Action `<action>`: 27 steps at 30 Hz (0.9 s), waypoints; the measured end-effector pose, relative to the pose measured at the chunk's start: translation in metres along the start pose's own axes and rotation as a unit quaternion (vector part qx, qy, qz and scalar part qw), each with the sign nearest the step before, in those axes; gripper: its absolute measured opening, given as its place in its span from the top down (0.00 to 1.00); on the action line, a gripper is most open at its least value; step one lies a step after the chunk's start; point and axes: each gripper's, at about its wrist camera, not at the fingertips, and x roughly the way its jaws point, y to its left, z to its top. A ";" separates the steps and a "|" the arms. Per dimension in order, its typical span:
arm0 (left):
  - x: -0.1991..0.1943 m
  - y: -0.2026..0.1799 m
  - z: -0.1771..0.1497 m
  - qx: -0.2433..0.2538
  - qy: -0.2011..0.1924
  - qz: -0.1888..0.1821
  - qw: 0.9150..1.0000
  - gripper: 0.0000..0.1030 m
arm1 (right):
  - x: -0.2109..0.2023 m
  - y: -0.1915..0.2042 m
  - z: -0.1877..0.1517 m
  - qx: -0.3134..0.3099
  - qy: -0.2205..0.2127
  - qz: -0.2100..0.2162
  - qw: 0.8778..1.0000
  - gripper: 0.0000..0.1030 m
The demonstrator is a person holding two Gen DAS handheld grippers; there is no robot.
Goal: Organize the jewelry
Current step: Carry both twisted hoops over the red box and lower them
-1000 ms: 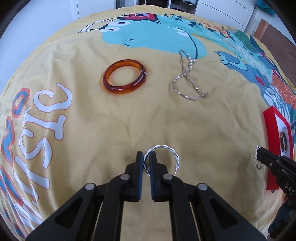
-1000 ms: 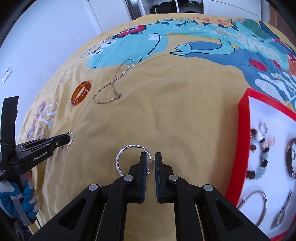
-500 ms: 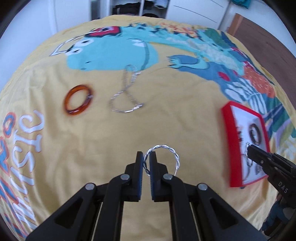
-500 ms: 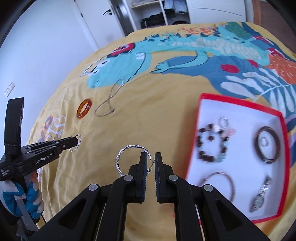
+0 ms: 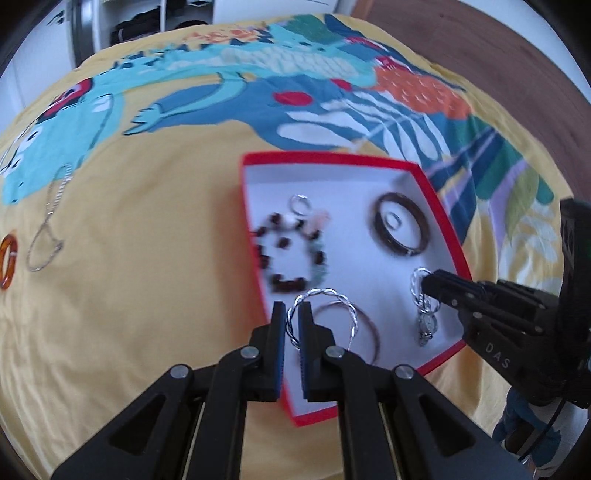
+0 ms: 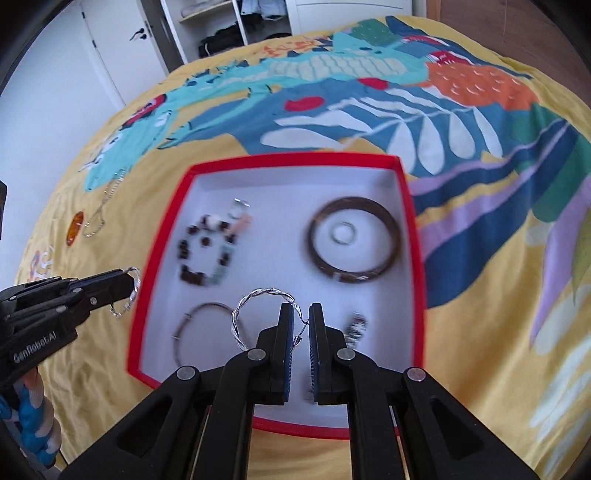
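Note:
My left gripper (image 5: 291, 314) is shut on a twisted silver hoop earring (image 5: 332, 295), held above the near left edge of the red box (image 5: 255, 236). My right gripper (image 6: 301, 317) is shut on a matching twisted silver hoop earring (image 6: 255, 299), held above the box's white inside (image 6: 280, 184). The box holds a bead bracelet (image 6: 207, 251), a brown bangle (image 6: 354, 240) with a small ring inside it, a thin bangle (image 6: 192, 325) and a watch (image 6: 354, 325). An amber bangle (image 5: 8, 262) and a silver chain (image 5: 48, 229) lie on the yellow bedspread at the left.
The bedspread (image 6: 480, 332) is yellow with a blue and orange cartoon print. White wardrobe doors and open shelves (image 6: 229, 33) stand beyond the bed. Brown wooden floor (image 5: 480, 44) shows at the far right.
Both grippers have moved right, each with its hoop earring, from over the bare bedspread to over the red box. The amber bangle and chain are now far left.

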 end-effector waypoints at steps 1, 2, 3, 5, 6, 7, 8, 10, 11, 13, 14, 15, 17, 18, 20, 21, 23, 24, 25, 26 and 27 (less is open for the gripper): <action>0.006 -0.006 0.001 0.005 0.003 0.003 1.000 0.94 | 0.003 -0.005 -0.001 -0.001 0.003 -0.003 1.000 0.92; 0.012 -0.013 0.002 0.012 0.006 0.010 1.000 0.94 | 0.007 -0.009 -0.001 -0.003 0.006 -0.005 1.000 0.92; 0.018 -0.017 0.003 0.017 0.008 0.017 1.000 0.94 | 0.008 -0.011 -0.002 -0.004 0.006 -0.006 1.000 0.92; 0.028 -0.022 0.003 0.022 0.015 0.026 0.999 0.94 | 0.013 -0.014 -0.002 -0.011 0.008 -0.009 1.000 0.92; 0.031 -0.022 0.003 0.022 0.017 0.028 0.999 0.94 | 0.014 -0.015 -0.002 -0.013 0.008 -0.010 1.000 0.92; 0.036 -0.022 0.003 0.023 0.019 0.032 0.999 0.94 | 0.016 -0.016 -0.002 -0.015 0.008 -0.010 1.000 0.92; 0.038 -0.021 0.002 0.023 0.021 0.036 0.999 0.94 | 0.017 -0.016 -0.002 -0.016 0.008 -0.011 1.000 0.92; 0.041 -0.020 0.001 0.023 0.019 0.038 0.999 0.94 | 0.018 -0.017 -0.003 -0.017 0.006 -0.011 1.000 0.92; 0.042 -0.021 0.001 0.023 0.017 0.040 0.999 0.94 | 0.019 -0.019 -0.002 -0.016 0.004 -0.010 1.000 0.92; 0.042 -0.022 0.000 0.024 0.014 0.041 0.999 0.94 | 0.019 -0.019 -0.003 -0.016 0.000 -0.009 1.000 0.92; 0.043 -0.021 0.000 0.022 0.014 0.041 0.999 0.94 | 0.019 -0.020 -0.003 -0.016 -0.001 -0.010 1.000 0.92; 0.043 -0.021 0.000 0.021 0.014 0.040 0.999 0.94 | 0.019 -0.020 -0.003 -0.016 -0.003 -0.010 1.000 0.92; 0.043 -0.021 0.001 0.019 0.013 0.039 0.999 0.94 | 0.020 -0.020 -0.004 -0.014 -0.005 -0.010 1.000 0.92; 0.042 -0.021 0.001 0.019 0.012 0.040 0.999 0.94 | 0.020 -0.020 -0.004 -0.014 -0.006 -0.011 1.000 0.92; 0.042 -0.020 0.000 0.016 0.010 0.038 0.999 0.94 | 0.020 -0.021 -0.004 -0.014 -0.008 -0.014 1.000 0.92; 0.042 -0.020 0.000 0.015 0.009 0.038 0.999 0.94 | 0.020 -0.021 -0.004 -0.014 -0.009 -0.015 1.000 0.92; 0.042 -0.020 -0.001 0.013 0.006 0.038 0.999 0.94 | 0.020 -0.022 -0.004 -0.014 -0.010 -0.017 1.000 0.92; 0.042 -0.020 -0.001 0.013 0.004 0.038 0.999 0.94 | 0.020 -0.022 -0.004 -0.014 -0.011 -0.018 1.000 0.92; 0.042 -0.020 -0.002 0.013 0.004 0.038 0.999 0.94 | 0.021 -0.023 -0.004 -0.013 -0.012 -0.019 1.000 0.92; 0.042 -0.020 -0.002 0.011 0.003 0.038 0.999 0.94 | 0.021 -0.023 -0.005 -0.012 -0.013 -0.019 1.000 0.92; 0.041 -0.020 -0.002 0.011 0.002 0.037 0.999 0.94 | 0.021 -0.024 -0.005 -0.011 -0.013 -0.021 1.000 0.92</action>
